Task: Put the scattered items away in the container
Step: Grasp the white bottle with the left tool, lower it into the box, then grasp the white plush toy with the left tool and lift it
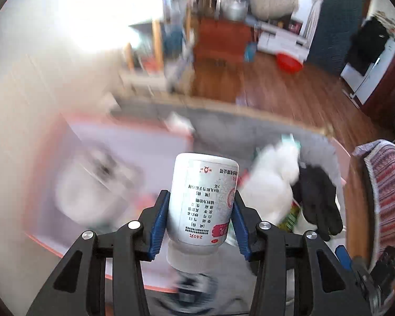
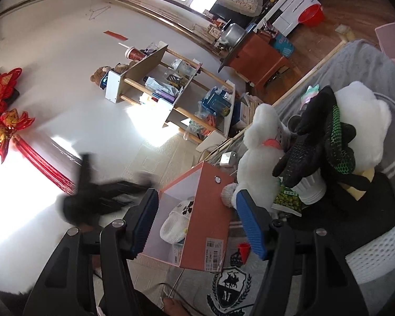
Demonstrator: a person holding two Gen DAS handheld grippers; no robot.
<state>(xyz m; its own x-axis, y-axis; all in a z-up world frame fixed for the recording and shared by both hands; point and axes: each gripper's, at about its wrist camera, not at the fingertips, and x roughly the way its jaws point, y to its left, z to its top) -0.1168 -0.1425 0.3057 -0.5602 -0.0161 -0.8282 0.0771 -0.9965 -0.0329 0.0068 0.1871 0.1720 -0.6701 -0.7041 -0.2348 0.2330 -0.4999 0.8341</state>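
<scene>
My left gripper (image 1: pixel 200 221) is shut on a white pill bottle (image 1: pixel 202 197) with red and black print, held cap toward the camera above a blurred pink box (image 1: pixel 113 163). In the right wrist view the same pink cardboard box (image 2: pixel 208 226) stands open with a white cap-like item (image 2: pixel 175 223) inside. My right gripper (image 2: pixel 197 223) is open and empty, its jaws on either side of the box's near wall. A white plush toy (image 2: pixel 260 158), black gloves (image 2: pixel 316 144) and a green snack packet (image 2: pixel 288 200) lie to the right on the grey bedding.
A blurred dark shape (image 2: pixel 92 200), probably the left gripper, moves at the left of the box. A wooden shelf (image 2: pixel 166 89) full of clutter stands by the wall. A person's striped sleeve (image 1: pixel 384 192) is at the right. A white mesh basket (image 2: pixel 376 245) is at the lower right.
</scene>
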